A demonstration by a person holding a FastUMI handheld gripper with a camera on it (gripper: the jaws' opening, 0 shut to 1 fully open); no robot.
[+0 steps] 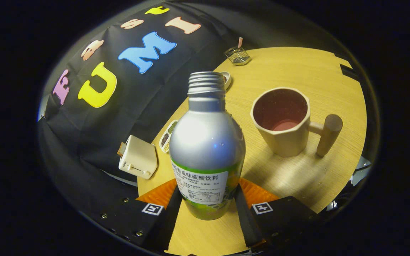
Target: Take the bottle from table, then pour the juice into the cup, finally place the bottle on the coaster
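Note:
A silver metal bottle (206, 142) with a green and white label and an open threaded neck stands upright between my fingers. My gripper (208, 210) is shut on its lower body, one finger on each side. An orange ribbed coaster (258, 193) shows on both sides of the bottle, just behind its base; I cannot tell whether the bottle rests on it. Beyond the fingers and to the right stands a beige faceted cup (283, 122) with a wooden peg handle and a dark reddish inside.
The round wooden table (297, 71) carries a white toy toaster (138, 157) to the bottle's left, a small snack tray (167, 137) beside it, a small white dish (226, 79) behind the bottle's neck, and a wire holder (237, 56) at the far edge.

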